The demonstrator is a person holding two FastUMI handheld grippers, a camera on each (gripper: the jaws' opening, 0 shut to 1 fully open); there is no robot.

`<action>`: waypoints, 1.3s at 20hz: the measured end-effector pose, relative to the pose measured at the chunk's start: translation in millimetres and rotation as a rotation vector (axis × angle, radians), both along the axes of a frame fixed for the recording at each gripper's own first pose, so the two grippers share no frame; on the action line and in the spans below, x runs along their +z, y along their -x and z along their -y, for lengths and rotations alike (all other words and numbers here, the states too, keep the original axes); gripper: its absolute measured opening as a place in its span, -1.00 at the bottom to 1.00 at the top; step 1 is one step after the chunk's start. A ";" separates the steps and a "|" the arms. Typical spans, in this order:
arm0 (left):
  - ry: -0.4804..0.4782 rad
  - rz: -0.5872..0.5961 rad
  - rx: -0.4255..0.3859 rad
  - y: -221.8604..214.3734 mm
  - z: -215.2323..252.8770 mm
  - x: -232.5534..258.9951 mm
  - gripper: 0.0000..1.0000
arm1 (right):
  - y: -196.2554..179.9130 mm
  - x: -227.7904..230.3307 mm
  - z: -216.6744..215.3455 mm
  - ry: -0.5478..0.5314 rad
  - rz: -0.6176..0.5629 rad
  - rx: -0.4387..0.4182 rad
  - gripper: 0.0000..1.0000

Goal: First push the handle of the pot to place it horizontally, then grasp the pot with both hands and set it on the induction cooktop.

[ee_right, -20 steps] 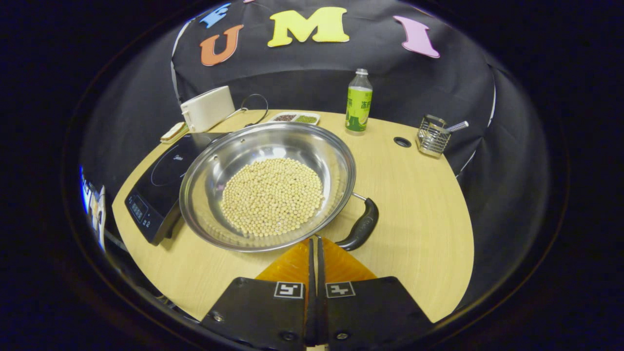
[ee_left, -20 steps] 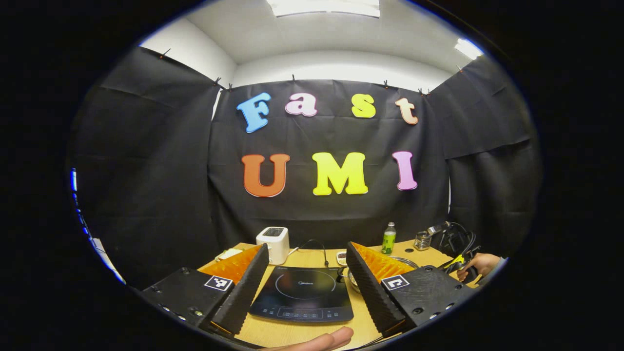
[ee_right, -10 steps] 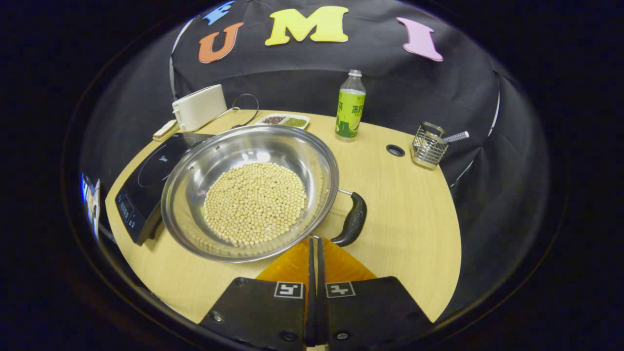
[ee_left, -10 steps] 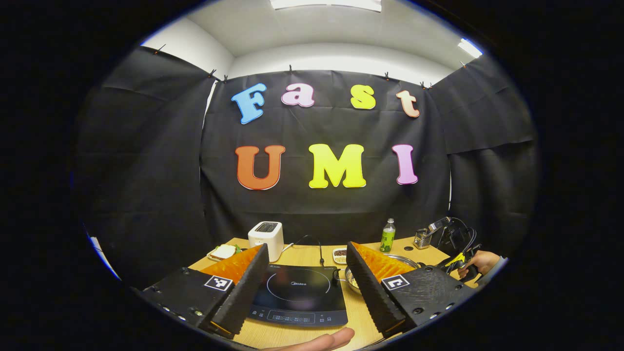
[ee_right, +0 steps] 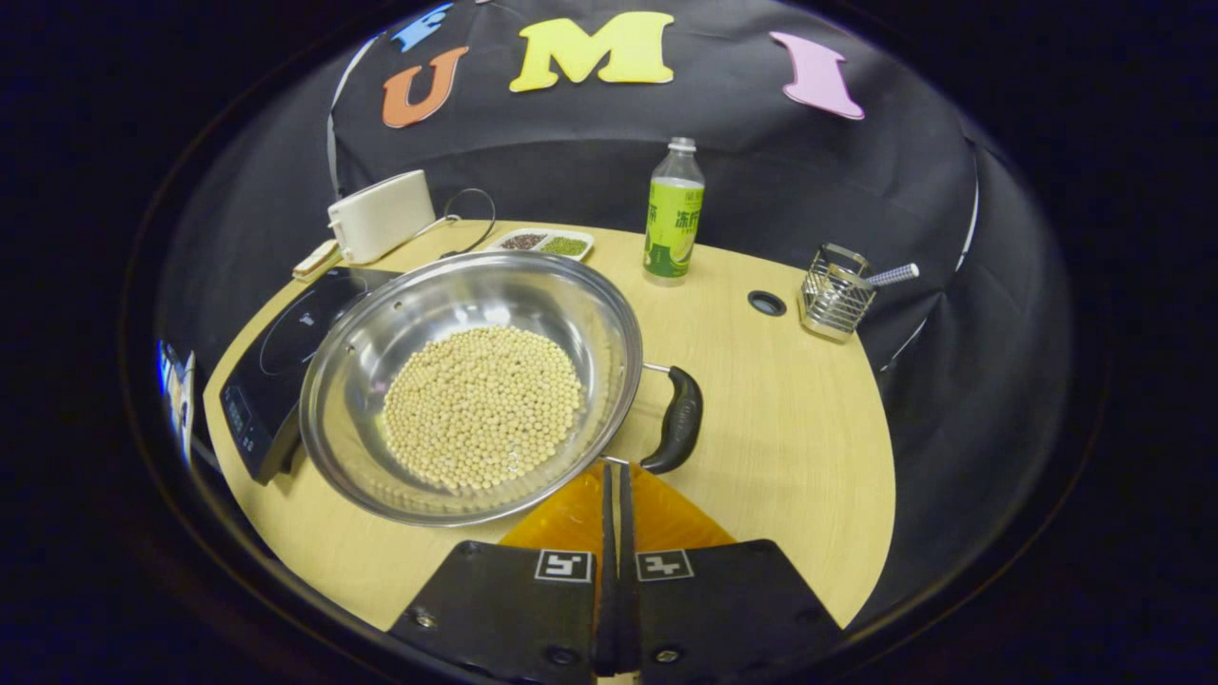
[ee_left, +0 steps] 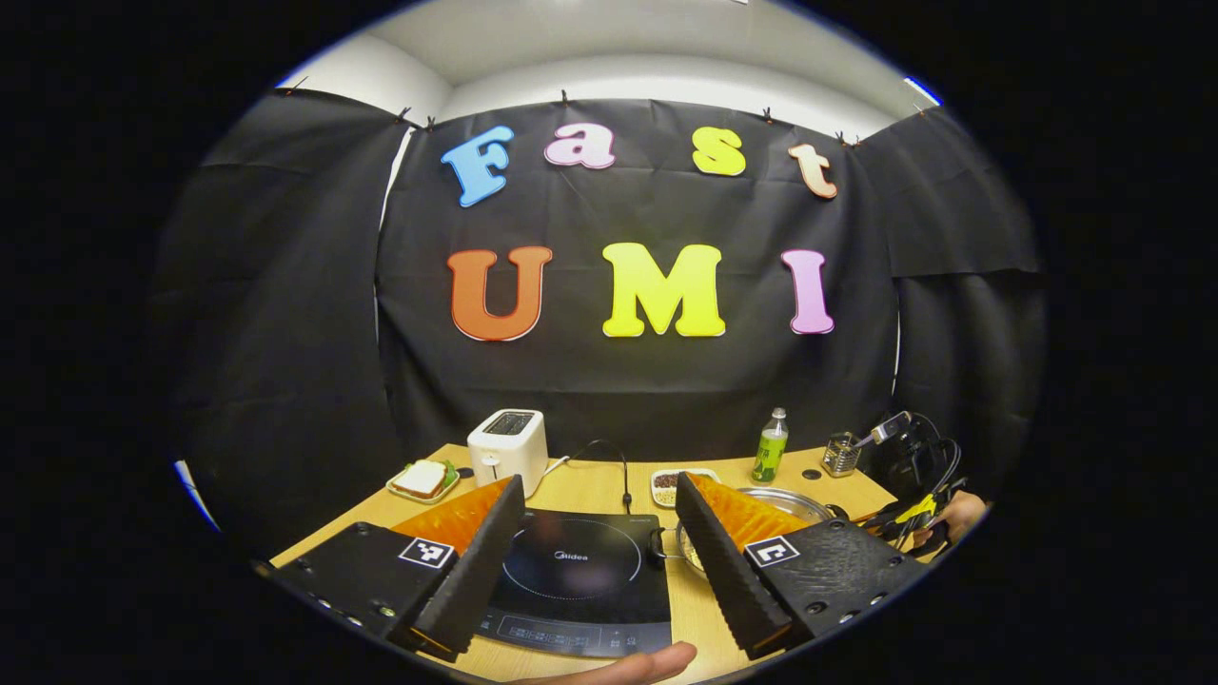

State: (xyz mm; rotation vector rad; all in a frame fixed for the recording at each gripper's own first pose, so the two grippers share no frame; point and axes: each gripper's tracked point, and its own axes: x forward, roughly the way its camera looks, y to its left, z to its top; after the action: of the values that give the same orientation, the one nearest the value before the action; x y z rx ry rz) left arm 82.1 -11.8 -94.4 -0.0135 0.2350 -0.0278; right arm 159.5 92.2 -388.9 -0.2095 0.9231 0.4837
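Overhanging cooktop (ee_right: 271, 366) edge, pot (ee_right: 466, 381) (table right bare)

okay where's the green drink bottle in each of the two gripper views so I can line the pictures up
Left gripper view: the green bottle stands small at the table's far edge, right of centre, just left of the wire utensil holder.
Right gripper view: the green bottle stands upright beyond the pot, above centre, left of the wire utensil holder.
Shared landmark: the white toaster, on the table at the back left in both.
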 end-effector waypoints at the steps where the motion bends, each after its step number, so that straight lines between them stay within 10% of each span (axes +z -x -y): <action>1: -0.003 -0.019 -0.012 -7.2 6.7 -7.0 0.90 | 1.5 4.0 -1.0 -0.020 0.003 -0.013 -0.96; 10: 0.030 -0.168 -0.095 -54.6 51.3 -70.1 0.91 | -3.7 59.1 6.4 -0.075 0.217 -0.030 -0.83; 16: 0.049 -0.293 -0.163 -72.8 87.0 -123.9 0.91 | -13.8 73.5 7.6 -0.099 0.263 -0.111 1.00; 26: 0.036 -0.500 -0.168 -110.0 98.7 -208.5 0.91 | -40.5 11.7 -0.2 -0.117 0.126 -0.250 1.00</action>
State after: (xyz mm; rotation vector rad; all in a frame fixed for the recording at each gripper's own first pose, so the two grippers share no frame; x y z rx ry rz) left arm 192.1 -110.5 -302.8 -0.0368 0.7348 -0.1972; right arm 200.0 92.4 -377.1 -0.0172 0.7828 0.2884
